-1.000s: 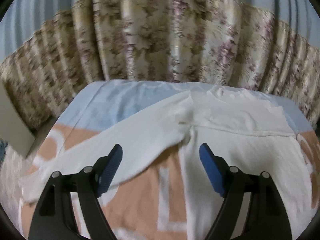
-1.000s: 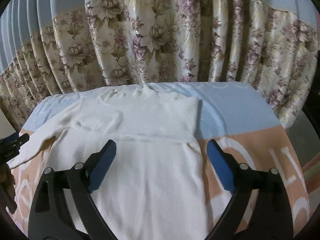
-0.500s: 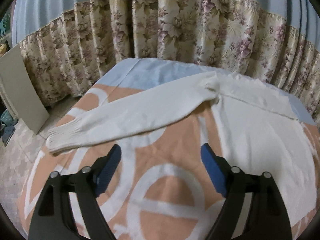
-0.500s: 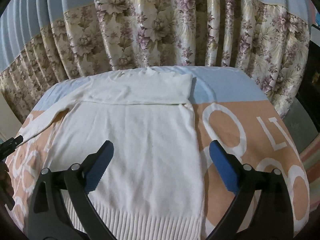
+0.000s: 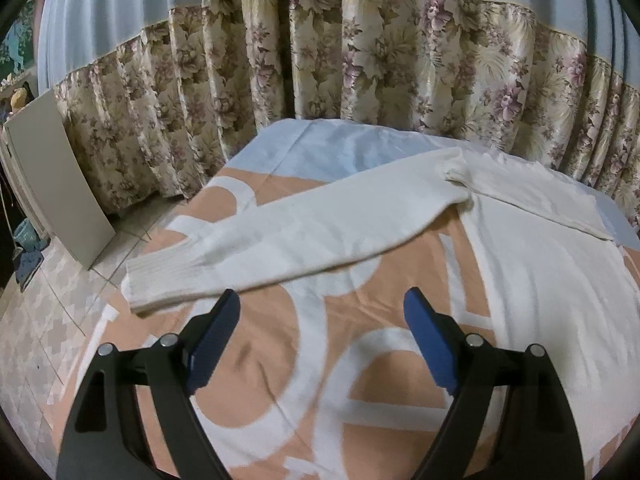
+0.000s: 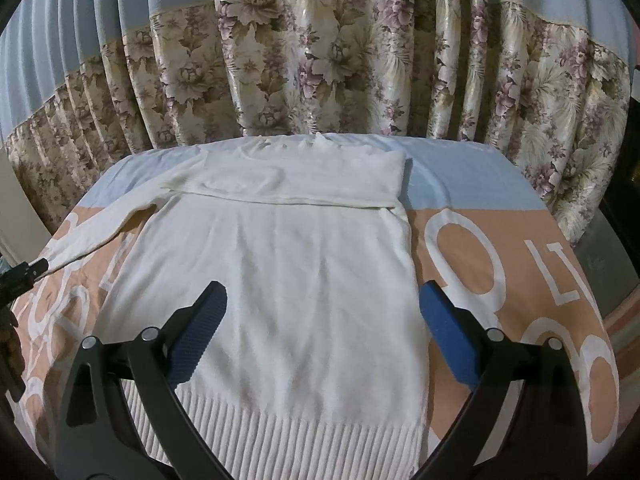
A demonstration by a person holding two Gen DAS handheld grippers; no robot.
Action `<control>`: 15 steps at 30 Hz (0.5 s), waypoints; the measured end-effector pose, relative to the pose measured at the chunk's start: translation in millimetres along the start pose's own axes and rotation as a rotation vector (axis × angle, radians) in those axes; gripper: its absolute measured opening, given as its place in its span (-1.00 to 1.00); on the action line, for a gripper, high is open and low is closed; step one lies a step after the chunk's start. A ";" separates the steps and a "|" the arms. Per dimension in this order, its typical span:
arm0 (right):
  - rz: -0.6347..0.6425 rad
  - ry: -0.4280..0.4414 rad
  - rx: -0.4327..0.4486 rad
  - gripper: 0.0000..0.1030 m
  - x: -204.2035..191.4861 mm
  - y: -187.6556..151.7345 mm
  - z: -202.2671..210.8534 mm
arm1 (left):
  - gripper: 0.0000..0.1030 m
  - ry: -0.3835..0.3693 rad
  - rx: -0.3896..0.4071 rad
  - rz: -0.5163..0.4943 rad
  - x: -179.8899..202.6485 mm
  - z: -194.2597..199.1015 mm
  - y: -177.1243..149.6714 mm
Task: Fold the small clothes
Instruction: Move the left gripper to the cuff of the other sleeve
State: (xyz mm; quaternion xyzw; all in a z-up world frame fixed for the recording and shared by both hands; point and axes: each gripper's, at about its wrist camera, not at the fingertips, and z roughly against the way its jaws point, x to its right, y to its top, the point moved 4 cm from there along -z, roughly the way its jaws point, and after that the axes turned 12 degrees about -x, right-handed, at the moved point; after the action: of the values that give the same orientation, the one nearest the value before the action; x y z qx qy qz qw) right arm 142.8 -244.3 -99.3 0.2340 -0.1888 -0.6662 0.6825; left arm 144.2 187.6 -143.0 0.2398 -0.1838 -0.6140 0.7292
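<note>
Lying flat on a peach-and-blue blanket (image 6: 500,200), the cream sweater (image 6: 288,272) has one sleeve (image 5: 304,240) stretched out sideways. Left gripper (image 5: 322,312) hovers wide open, empty, near the cuff; right gripper (image 6: 322,306) gapes empty above the hem.

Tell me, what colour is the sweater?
Cream white sweater, seen best from the right wrist view.

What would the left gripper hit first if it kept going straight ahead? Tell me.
Probably the peach-and-white blanket between the open left gripper's fingers, just short of the cream sweater's outstretched sleeve; depth is uncertain.
</note>
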 end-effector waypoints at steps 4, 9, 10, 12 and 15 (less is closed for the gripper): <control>0.000 0.000 -0.001 0.89 0.4 0.1 0.8 | 0.64 0.027 0.005 -0.021 -17.0 -10.5 6.8; -0.001 -0.002 -0.002 0.90 -0.1 0.3 0.8 | 0.64 0.048 -0.005 -0.009 -59.3 -23.1 16.9; 0.000 -0.002 -0.003 0.90 -0.1 -0.2 1.0 | 0.64 0.063 -0.003 -0.008 -70.7 -25.7 19.4; 0.000 -0.004 -0.004 0.90 -1.5 -0.8 1.1 | 0.64 0.076 -0.007 -0.007 -88.9 -31.1 22.1; -0.013 -0.020 0.011 0.90 -3.3 -2.7 3.6 | 0.63 0.074 -0.022 -0.004 -114.9 -40.7 23.4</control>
State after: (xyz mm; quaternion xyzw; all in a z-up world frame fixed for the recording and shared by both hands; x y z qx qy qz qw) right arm 138.4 -241.3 -97.7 0.2323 -0.1980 -0.6719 0.6748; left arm 165.5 308.7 -159.8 0.2547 -0.1495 -0.6082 0.7368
